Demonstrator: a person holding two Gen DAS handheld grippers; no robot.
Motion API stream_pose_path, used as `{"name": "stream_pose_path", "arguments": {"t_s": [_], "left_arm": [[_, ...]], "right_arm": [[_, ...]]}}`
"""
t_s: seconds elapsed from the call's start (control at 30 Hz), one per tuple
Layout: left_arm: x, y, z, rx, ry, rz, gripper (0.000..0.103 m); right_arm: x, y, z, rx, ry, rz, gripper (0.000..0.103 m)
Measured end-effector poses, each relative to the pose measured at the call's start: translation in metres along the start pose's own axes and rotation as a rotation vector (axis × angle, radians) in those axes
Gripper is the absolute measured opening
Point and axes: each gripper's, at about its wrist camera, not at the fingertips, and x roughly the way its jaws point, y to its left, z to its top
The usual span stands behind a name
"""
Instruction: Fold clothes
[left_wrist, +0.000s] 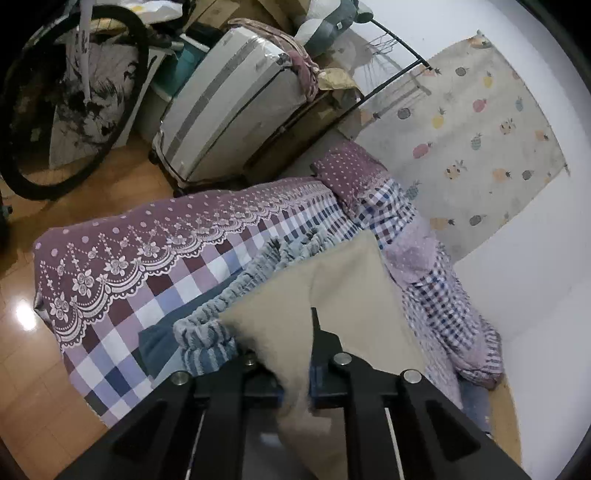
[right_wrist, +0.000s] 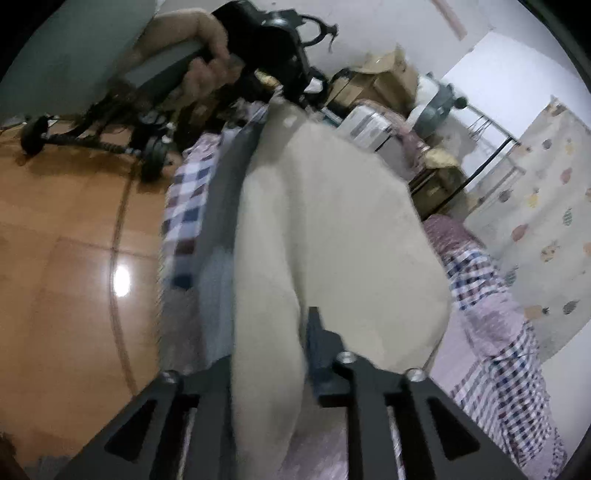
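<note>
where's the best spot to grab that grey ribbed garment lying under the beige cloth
Grip the grey ribbed garment by its gathered cuff end nearest the bed's floor-side edge, coming from the floor side. That end lies bare on the checked bedspread; the beige cloth probably covers the rest.

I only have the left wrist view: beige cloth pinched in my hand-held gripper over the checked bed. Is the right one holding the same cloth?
Observer: Yes. The right hand-held gripper is shut on the beige cloth, which hangs in a broad sheet in front of it.
Operator: Where is my left one relative to that?
Observer: Across the cloth, at its far top edge: the left hand-held gripper grips it there, with a hand on its handle.
Operator: Anything on the floor beside the bed?
Observer: A small wheeled frame stands on the wooden floor beyond the bed corner.
</note>
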Motion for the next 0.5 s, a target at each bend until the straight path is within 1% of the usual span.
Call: {"name": "stream_pose_path", "arguments": {"t_s": [0.03, 0.07, 0.1, 0.13, 0.17, 0.2, 0.23, 0.27, 0.33, 0.37, 0.47, 0.5], "left_arm": [[-0.003, 0.000, 0.001, -0.002, 0.004, -0.002, 0.013], [-0.008, 0.000, 0.001, 0.001, 0.002, 0.002, 0.017], [-0.015, 0.001, 0.001, 0.005, -0.012, 0.014, 0.021], [-0.025, 0.000, 0.002, 0.007, -0.035, 0.029, 0.028], [-0.035, -0.001, 0.002, 0.007, -0.056, 0.031, 0.034], [-0.046, 0.000, 0.002, 0.010, -0.083, 0.033, 0.037], [-0.057, 0.000, 0.002, 0.014, -0.107, 0.034, 0.043], [-0.065, -0.003, 0.002, 0.025, -0.126, 0.033, 0.047], [-0.077, -0.015, -0.002, 0.070, -0.150, 0.030, 0.050], [-0.078, -0.023, -0.005, 0.096, -0.150, 0.021, 0.050], [-0.068, -0.053, -0.018, 0.191, -0.121, -0.004, 0.052], [-0.061, -0.063, -0.022, 0.225, -0.103, -0.009, 0.052]], "right_arm": [[-0.007, -0.002, -0.005, 0.010, -0.002, 0.036, 0.042], [-0.014, -0.004, -0.009, 0.026, -0.005, 0.063, 0.045], [-0.025, -0.011, -0.017, 0.065, -0.017, 0.123, 0.050], [-0.034, -0.020, -0.024, 0.110, -0.034, 0.189, 0.055], [-0.042, -0.032, -0.032, 0.164, -0.054, 0.254, 0.058], [-0.047, -0.051, -0.042, 0.230, -0.071, 0.290, 0.062], [-0.051, -0.071, -0.053, 0.298, -0.087, 0.320, 0.062], [-0.046, -0.099, -0.067, 0.392, -0.086, 0.324, 0.062], [-0.022, -0.145, -0.093, 0.563, -0.055, 0.311, 0.062], [-0.008, -0.165, -0.105, 0.645, -0.032, 0.310, 0.062], [0.036, -0.207, -0.129, 0.772, 0.029, 0.354, 0.062], [0.050, -0.214, -0.133, 0.788, 0.044, 0.373, 0.062]]}}
